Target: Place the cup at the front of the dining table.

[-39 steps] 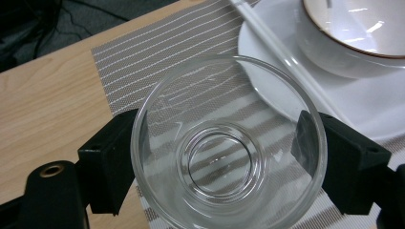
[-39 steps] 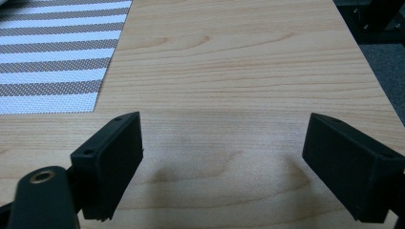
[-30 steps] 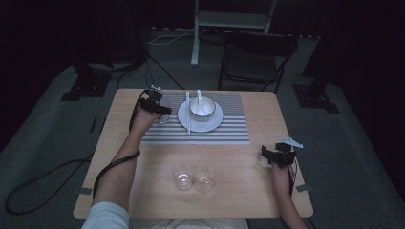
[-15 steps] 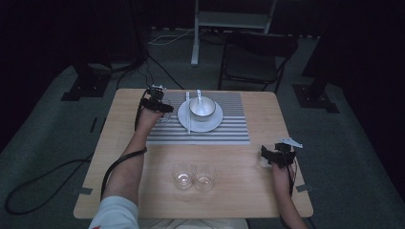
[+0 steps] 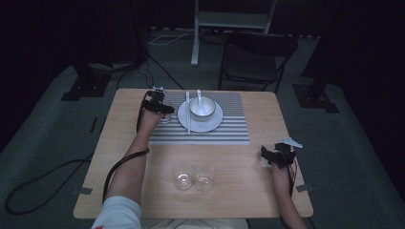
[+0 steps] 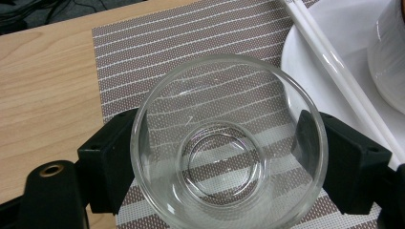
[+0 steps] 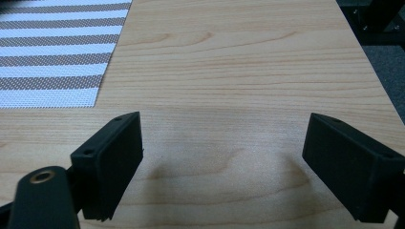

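Clamping a glass cup (image 6: pixel 229 148), the left claw (image 6: pixel 224 162) sits over the striped placemat (image 6: pixel 157 52).

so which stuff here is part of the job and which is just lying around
In the job:
- left gripper, jaws shut on the glass cup
- striped placemat
- white plate

Lying about:
- two glasses near the front edge
- chair behind the table

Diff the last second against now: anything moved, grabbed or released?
No visible change. The left hand-held gripper stays shut on the glass cup over the striped placemat, beside the white plate. The right hand-held gripper stays open over the table. Two glasses unmoved.
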A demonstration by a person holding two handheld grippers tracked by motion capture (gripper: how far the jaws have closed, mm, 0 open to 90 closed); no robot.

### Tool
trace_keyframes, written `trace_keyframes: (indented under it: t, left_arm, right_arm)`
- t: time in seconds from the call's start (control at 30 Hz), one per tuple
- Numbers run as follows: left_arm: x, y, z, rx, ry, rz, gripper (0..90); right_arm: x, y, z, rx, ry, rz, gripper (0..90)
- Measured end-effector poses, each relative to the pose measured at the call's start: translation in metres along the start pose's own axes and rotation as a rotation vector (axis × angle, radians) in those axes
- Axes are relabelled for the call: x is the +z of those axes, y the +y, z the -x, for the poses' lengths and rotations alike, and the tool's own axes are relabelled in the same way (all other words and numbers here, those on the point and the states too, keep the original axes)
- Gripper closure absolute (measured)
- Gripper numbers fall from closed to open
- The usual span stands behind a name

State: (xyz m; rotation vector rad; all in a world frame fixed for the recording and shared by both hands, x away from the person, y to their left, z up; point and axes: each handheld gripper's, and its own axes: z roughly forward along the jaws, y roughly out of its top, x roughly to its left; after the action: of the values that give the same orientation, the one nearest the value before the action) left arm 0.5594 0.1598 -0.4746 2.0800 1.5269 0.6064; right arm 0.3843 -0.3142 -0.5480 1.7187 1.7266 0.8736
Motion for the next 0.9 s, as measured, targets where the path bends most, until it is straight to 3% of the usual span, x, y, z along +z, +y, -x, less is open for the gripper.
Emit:
trace_keyframes:
  t: [0.13,0.17,0.27,0.3,0.33,0.47,0.53,0.73,0.9]
  left_arm:
    - [-0.001,0.001,-0.001,-0.012,-0.008,-0.016,18.1]
    - [-0.001,0.002,-0.002,-0.032,-0.016,-0.020,18.0]
    - [-0.001,0.001,0.000,-0.029,-0.007,-0.014,17.8]
    - [-0.001,0.000,0.000,-0.028,-0.027,-0.017,17.8]
    - [0.000,0.000,0.000,-0.028,-0.039,-0.020,10.7]
    - [0.001,-0.003,-0.002,-0.042,-0.046,-0.019,9.3]
    - [0.002,-0.004,-0.003,-0.032,-0.064,-0.025,3.0]
    - [0.004,-0.008,-0.001,-0.014,-0.019,-0.033,1.7]
    - [0.004,-0.010,-0.001,-0.010,-0.014,-0.033,1.7]
  right_arm:
    - [0.000,0.000,0.000,-0.002,-0.002,-0.001,13.0]
    - [0.000,0.000,0.000,-0.001,-0.001,0.000,13.0]
    - [0.000,0.000,0.000,0.002,0.000,0.001,13.0]
    - [0.000,0.000,0.000,0.002,0.000,0.001,13.0]
    - [0.000,0.000,0.000,0.001,0.000,0.001,13.0]
    - [0.000,0.000,0.000,0.003,0.001,0.001,13.0]
    - [0.000,0.000,0.000,0.003,0.001,0.002,13.0]
    - [0.000,0.000,0.000,0.002,0.001,0.002,13.0]
    - [0.000,0.000,0.000,0.003,0.001,0.003,13.0]
